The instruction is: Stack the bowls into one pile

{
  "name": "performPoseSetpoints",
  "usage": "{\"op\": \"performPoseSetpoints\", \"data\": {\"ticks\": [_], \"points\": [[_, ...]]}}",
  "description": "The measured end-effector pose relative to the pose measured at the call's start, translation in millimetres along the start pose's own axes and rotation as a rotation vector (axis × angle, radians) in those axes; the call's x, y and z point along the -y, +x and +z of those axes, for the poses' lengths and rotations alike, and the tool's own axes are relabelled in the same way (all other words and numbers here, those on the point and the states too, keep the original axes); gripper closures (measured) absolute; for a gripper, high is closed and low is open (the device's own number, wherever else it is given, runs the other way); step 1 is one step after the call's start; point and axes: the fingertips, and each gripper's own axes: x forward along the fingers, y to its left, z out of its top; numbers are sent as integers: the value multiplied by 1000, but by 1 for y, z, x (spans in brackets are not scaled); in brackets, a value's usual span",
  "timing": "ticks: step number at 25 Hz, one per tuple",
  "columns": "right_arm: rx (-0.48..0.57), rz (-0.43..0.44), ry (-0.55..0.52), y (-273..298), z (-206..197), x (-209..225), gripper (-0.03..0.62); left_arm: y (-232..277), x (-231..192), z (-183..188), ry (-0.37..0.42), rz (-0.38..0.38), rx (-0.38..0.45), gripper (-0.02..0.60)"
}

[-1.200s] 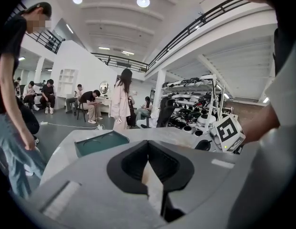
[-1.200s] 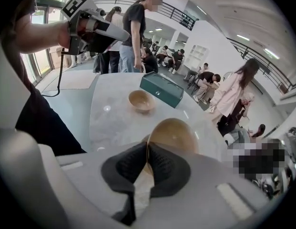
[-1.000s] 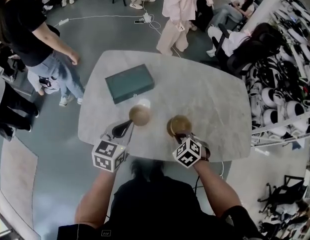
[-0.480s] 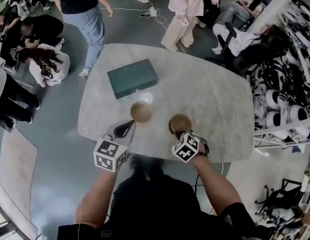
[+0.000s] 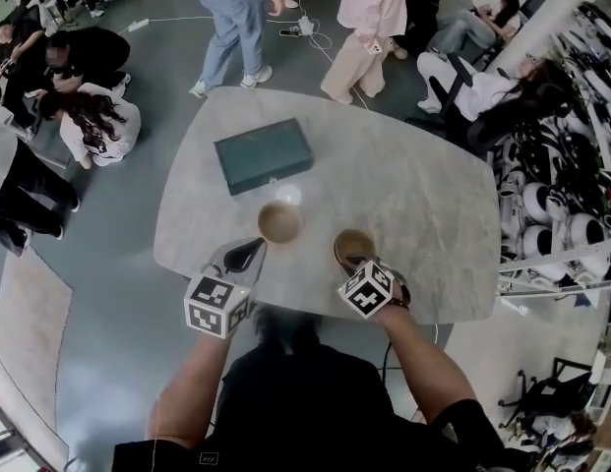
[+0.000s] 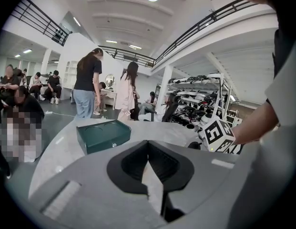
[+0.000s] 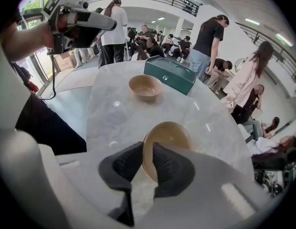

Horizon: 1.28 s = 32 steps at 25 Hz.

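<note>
A pale grey marble table [image 5: 423, 195] with rounded corners carries everything. Several people stand on the floor past its far edge, and others sit on the floor off its left side.

A dark green box [image 5: 264, 155] lies flat towards the far-left corner, turned a little askew to the edges.

The left gripper [image 6: 148, 156] hangs over the near edge, left of the middle, pointing across the table. Its jaws are pressed together with nothing between them, and it touches neither bowl.

The right gripper [image 7: 148, 161] is over the near edge further to the right, pointing steeply down. Its jaws have just been opening and now stand a little apart. The near rim of the right-hand bowl is between them, one pad outside the wall and one inside. The pads look slack around the rim, not clamped on it.

The two brown bowls are apart, not stacked. The first bowl [image 5: 280, 222] sits upright and alone near the middle of the table, just on the near side of the box. The second bowl [image 5: 352, 247] is close to the near edge, to the right of the first. Whether its base sits flat on the top cannot be told.
</note>
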Motion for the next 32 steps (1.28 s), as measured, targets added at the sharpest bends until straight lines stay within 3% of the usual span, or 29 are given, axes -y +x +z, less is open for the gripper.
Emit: {"op": "performPoseSetpoints", "data": {"ticks": [14, 20, 32], "points": [[21, -10, 40, -15, 10, -3, 496, -5, -2, 6, 16, -29, 16, 571], [56, -54, 79, -32, 25, -7, 494, -23, -7, 12, 25, -46, 26, 571], [331, -171, 341, -111, 50, 23, 497, -39, -8, 42, 89, -69, 66, 571]]}}
